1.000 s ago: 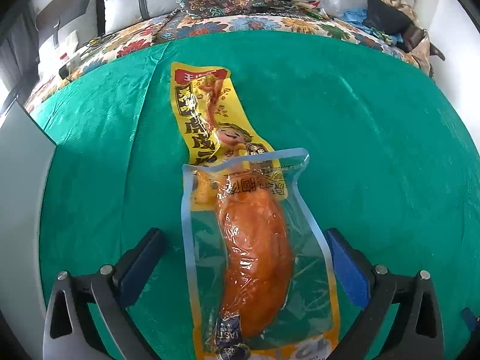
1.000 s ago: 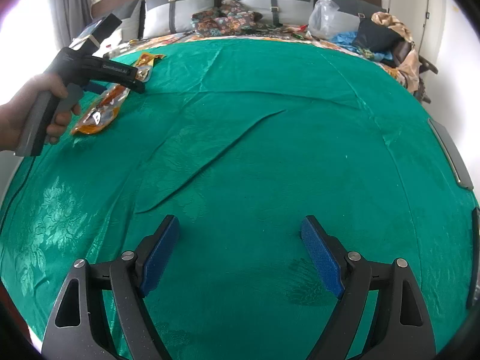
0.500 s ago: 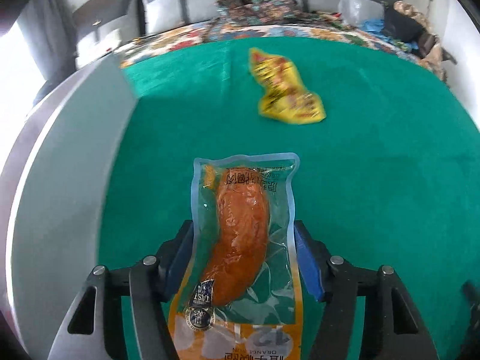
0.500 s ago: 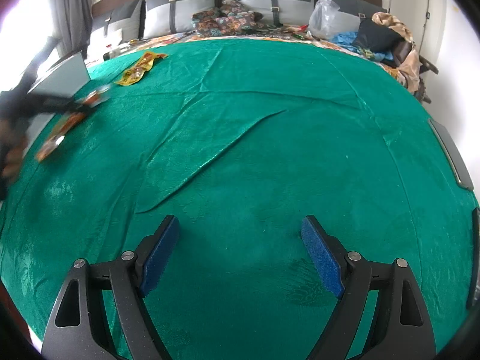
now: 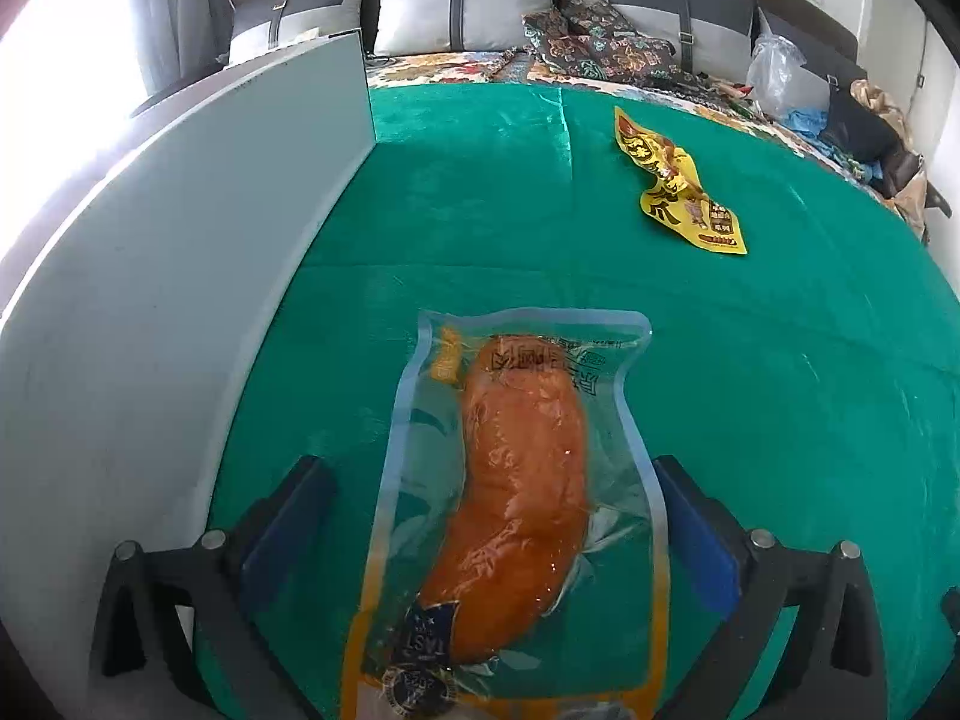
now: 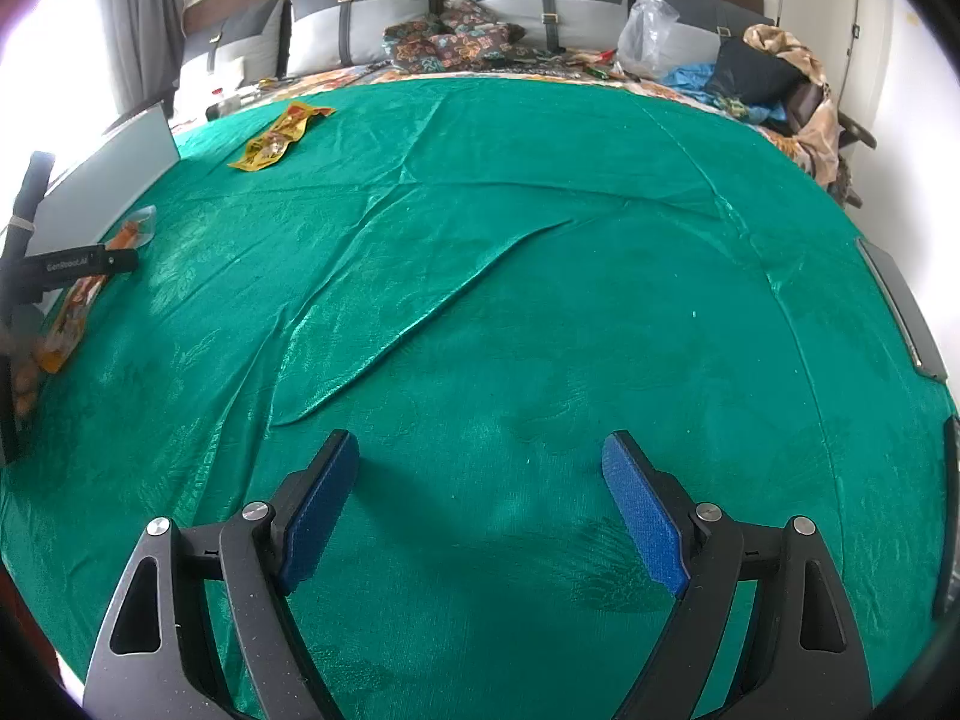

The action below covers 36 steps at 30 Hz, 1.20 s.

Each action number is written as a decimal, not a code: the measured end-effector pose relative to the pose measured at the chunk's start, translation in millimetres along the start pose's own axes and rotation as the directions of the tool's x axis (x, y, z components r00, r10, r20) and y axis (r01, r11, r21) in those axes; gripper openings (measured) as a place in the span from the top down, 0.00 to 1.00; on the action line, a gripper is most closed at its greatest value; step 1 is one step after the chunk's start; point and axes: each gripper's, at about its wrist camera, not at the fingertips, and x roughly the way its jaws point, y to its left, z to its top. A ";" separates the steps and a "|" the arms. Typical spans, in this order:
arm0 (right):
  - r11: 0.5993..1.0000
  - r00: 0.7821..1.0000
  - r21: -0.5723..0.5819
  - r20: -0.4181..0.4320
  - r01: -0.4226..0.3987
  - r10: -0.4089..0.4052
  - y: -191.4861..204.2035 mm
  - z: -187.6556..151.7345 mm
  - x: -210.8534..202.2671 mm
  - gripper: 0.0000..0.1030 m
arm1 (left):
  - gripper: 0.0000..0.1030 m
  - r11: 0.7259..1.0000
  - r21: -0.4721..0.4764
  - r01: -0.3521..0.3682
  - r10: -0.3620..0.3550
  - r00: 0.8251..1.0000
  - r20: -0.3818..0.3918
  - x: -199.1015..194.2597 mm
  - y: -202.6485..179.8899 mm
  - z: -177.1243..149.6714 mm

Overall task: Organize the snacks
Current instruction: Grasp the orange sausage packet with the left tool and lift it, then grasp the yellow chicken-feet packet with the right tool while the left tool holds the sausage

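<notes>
A clear pouch with an orange sausage (image 5: 516,480) lies flat on the green cloth (image 5: 780,420), beside a grey panel (image 5: 180,252). My left gripper (image 5: 489,468) straddles the pouch. Its jaws are opening, and the blue pads stand clear of the pouch's edges. A crumpled yellow snack packet (image 5: 678,192) lies farther back on the right. In the right wrist view the pouch (image 6: 78,294) shows at the far left and the yellow packet (image 6: 279,135) at the back left. My right gripper (image 6: 480,462) hangs open over bare cloth with nothing between its fingers.
The grey panel (image 6: 114,180) stands upright along the left edge of the cloth. A long fold (image 6: 420,312) crosses the cloth's middle. Pillows (image 6: 540,0), a plastic bag (image 6: 651,36) and piled clothes (image 6: 780,78) line the back. Another grey edge (image 6: 900,312) sits at the right.
The left gripper shut on the sausage pouch, carried it off the yellow packet toward the grey panel, and has opened again. The right gripper has not moved.
</notes>
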 end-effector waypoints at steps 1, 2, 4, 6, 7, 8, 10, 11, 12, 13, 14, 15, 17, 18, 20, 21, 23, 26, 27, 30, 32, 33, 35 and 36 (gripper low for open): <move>1.000 1.000 0.000 0.000 0.000 0.000 0.1 0.0 0.0 0.16 | 0.00 1.000 0.000 -0.001 0.001 1.000 0.006 -0.3 -0.1 -1.0; 1.000 1.000 0.000 0.000 0.000 0.000 0.0 -0.1 0.0 0.16 | 0.00 1.000 -0.001 -0.001 0.001 1.000 0.011 -0.6 -0.2 -2.2; 1.000 1.000 0.000 0.000 0.000 0.000 0.2 -0.1 0.0 0.16 | 0.00 1.000 -0.002 -0.002 0.002 1.000 0.018 -1.4 -0.3 -3.4; 1.000 1.000 -0.001 -0.001 -0.001 0.001 0.1 -0.3 -0.1 0.15 | 0.00 1.000 -0.003 -0.001 0.001 1.000 0.018 -1.9 -0.2 -4.0; 1.000 1.000 -0.003 -0.003 -0.002 0.002 0.6 0.0 0.5 0.15 | 0.00 1.000 -0.002 -0.002 0.002 1.000 0.018 -1.8 -0.6 -3.9; 1.000 1.000 -0.005 -0.006 0.000 0.000 1.4 0.3 1.1 0.14 | 0.00 1.000 -0.003 -0.002 0.002 1.000 0.018 -1.9 -0.5 -4.0; 1.000 1.000 -0.006 -0.008 0.000 0.000 2.0 1.0 1.8 0.13 | 0.00 1.000 -0.004 0.000 0.000 1.000 0.018 -2.0 -0.5 -4.3; 1.000 1.000 -0.007 -0.011 -0.005 0.005 2.0 1.3 2.2 0.12 | 0.00 1.000 -0.004 -0.001 0.001 1.000 0.019 -3.5 -0.5 -5.8; 1.000 1.000 -0.009 -0.013 -0.008 0.008 1.8 1.6 2.3 0.12 | 0.00 1.000 -0.004 -0.001 0.001 1.000 0.019 -3.6 -0.6 -6.0; 1.000 1.000 -0.010 -0.019 -0.009 0.009 1.7 2.4 2.3 0.12 | 0.00 1.000 -0.004 0.000 0.000 1.000 0.019 -3.6 -0.6 -6.1; 1.000 0.999 -0.007 -0.043 -0.007 0.006 1.8 5.6 2.9 0.12 | 0.00 1.000 -0.006 0.002 -0.002 1.000 0.019 -3.7 -0.2 -6.2; 1.000 0.998 0.007 -0.065 -0.004 0.004 1.7 10.5 4.1 0.12 | 0.00 1.000 -0.006 0.003 -0.003 1.000 0.018 -4.3 0.3 -5.2; 0.997 0.996 0.037 -0.056 -0.074 0.076 8.6 32.5 6.7 0.12 | 0.00 1.000 -0.007 0.004 -0.004 1.000 0.018 -4.5 0.4 -4.7; 0.995 0.994 0.025 -0.044 -0.100 0.101 16.0 46.0 9.4 0.12 | 0.00 1.000 -0.006 0.004 -0.003 1.000 0.018 -4.8 0.2 -4.6; 0.989 0.989 -0.032 -0.024 -0.147 0.147 42.8 88.0 21.2 0.12 | 0.00 1.000 -0.007 0.004 -0.004 1.000 0.018 -4.5 0.6 -4.2; 0.981 0.982 -0.051 -0.019 -0.187 0.187 55.5 107.9 29.8 0.13 | 0.00 1.000 -0.007 0.004 -0.004 1.000 0.018 -4.1 0.6 -4.1; 0.963 0.966 -0.069 -0.026 -0.259 0.258 86.5 156.9 60.0 0.13 | 0.00 1.000 -0.007 0.004 -0.004 1.000 0.018 -3.9 0.6 -4.1; 0.961 0.964 -0.089 -0.061 -0.263 0.258 131.1 217.1 114.6 0.13 | 0.00 1.000 -0.007 0.004 -0.004 1.000 0.019 -3.9 0.5 -4.2; 0.960 0.964 -0.101 -0.084 -0.260 0.252 147.6 235.3 135.1 0.13 | 0.00 1.000 -0.007 0.005 -0.004 1.000 0.019 -4.1 0.5 -4.3; 0.963 0.954 -0.119 -0.213 -0.241 0.212 180.8 262.2 185.5 0.14 | 0.00 1.000 -0.008 0.006 -0.006 1.000 0.019 -4.4 0.4 -4.5; 0.970 0.949 -0.122 -0.262 -0.211 0.174 192.6 266.4 205.1 0.14 | 0.00 1.000 -0.008 0.007 -0.007 1.000 0.019 -2.9 1.3 -2.8; 0.972 0.951 -0.138 -0.271 -0.192 0.149 195.1 265.6 209.3 0.13 | 0.00 1.000 -0.009 0.008 -0.008 1.000 0.019 -3.0 1.3 -2.8; 0.970 0.966 -0.191 -0.238 -0.148 0.101 199.8 260.4 208.1 0.16 | 0.00 1.000 -0.008 0.008 -0.008 1.000 0.019 -3.3 1.5 -2.4; 0.971 0.969 -0.188 -0.224 -0.145 0.101 198.2 258.3 205.9 0.25 | 0.00 1.000 -0.008 0.008 -0.008 1.000 0.019 -3.4 1.5 -2.4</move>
